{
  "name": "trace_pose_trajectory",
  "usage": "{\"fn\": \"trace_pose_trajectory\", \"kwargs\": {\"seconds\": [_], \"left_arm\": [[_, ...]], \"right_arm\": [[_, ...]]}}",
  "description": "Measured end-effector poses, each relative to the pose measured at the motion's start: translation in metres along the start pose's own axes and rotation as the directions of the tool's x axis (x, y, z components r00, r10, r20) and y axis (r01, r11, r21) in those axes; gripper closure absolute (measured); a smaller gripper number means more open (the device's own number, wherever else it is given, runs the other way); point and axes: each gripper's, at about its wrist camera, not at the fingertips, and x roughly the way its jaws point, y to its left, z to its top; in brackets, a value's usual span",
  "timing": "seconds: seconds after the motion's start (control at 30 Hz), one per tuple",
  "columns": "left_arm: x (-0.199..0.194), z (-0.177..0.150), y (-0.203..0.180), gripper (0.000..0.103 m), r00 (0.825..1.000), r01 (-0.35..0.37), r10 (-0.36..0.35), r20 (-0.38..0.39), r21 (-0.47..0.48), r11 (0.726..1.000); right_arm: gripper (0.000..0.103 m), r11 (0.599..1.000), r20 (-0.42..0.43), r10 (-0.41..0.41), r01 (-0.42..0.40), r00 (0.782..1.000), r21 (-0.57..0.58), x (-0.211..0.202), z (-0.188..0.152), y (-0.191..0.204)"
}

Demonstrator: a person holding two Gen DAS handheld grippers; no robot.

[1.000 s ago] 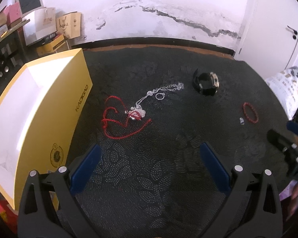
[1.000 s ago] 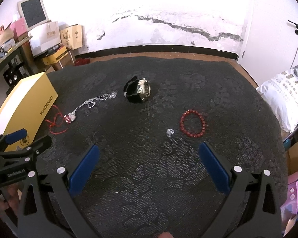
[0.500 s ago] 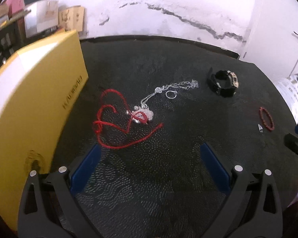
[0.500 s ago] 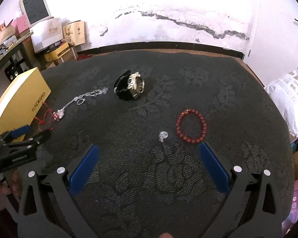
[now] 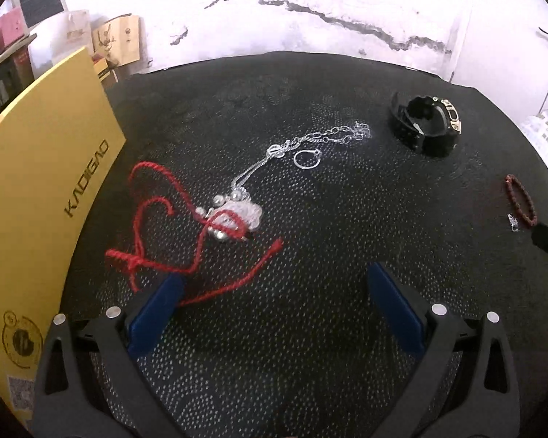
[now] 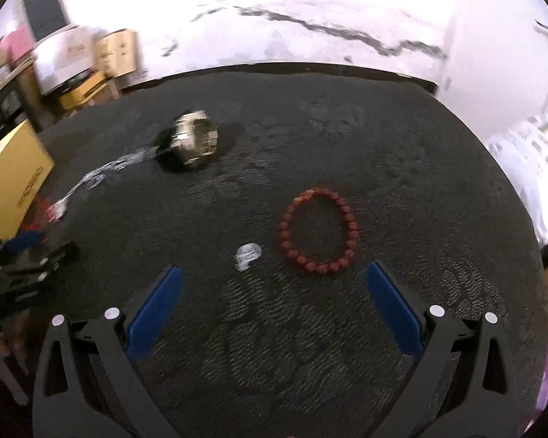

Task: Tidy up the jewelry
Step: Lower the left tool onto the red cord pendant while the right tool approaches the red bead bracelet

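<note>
On the black patterned cloth [image 5: 310, 328] lie a red cord [image 5: 153, 255] tangled with a silver pendant [image 5: 237, 215] and chain [image 5: 321, 135], a small silver ring [image 5: 307, 158], a black watch [image 5: 425, 126], a red bead bracelet [image 6: 319, 231] and a small silver piece [image 6: 247, 255]. My left gripper [image 5: 274, 281] is open, just short of the red cord. My right gripper [image 6: 274, 284] is open, just short of the bracelet and silver piece. The bracelet also shows in the left wrist view [image 5: 522, 200].
A yellow box [image 5: 36, 200] lies along the cloth's left side. Cardboard boxes [image 6: 117, 53] and a shelf stand by the cracked white wall. A white bag [image 6: 529, 168] sits off the right edge. The left gripper shows in the right wrist view [image 6: 36, 259].
Both grippers have moved forward and lower. The red cord and pendant are closer to the left gripper; the bracelet and silver piece are closer to the right gripper.
</note>
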Motion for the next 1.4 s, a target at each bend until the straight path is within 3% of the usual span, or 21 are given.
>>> {"fn": "trace_pose_trajectory", "kwargs": {"seconds": [0.13,0.33,0.8,0.97,1.13,1.4], "left_arm": [[0.004,0.005,-0.001,0.006,1.000,-0.007,0.007,-0.001,-0.007,1.000],[0.013,0.017,-0.003,0.006,1.000,-0.022,0.022,-0.003,-0.014,1.000],[0.017,0.019,0.001,0.007,1.000,-0.031,0.031,-0.001,-0.027,0.999],[0.011,0.015,0.003,0.017,0.999,-0.039,0.039,0.013,-0.033,0.999],[0.000,0.008,0.002,0.049,0.998,-0.044,0.043,0.038,0.008,0.999],[-0.002,0.008,0.001,0.058,0.998,-0.050,0.049,0.041,0.005,0.999]], "right_arm": [[0.006,0.998,-0.016,-0.007,0.007,1.000,0.059,0.012,0.012,-0.009],[0.006,0.998,-0.013,-0.064,0.064,0.998,0.012,0.024,0.026,-0.006],[0.006,0.997,-0.036,-0.071,0.071,0.997,0.015,0.034,0.032,-0.014],[0.006,0.997,-0.018,-0.077,0.076,0.997,-0.013,0.026,0.030,-0.006],[0.006,0.998,-0.031,-0.058,0.058,0.998,-0.004,0.024,0.024,-0.009],[0.006,0.998,-0.049,-0.065,0.064,0.997,-0.007,0.029,0.021,-0.009]]}}
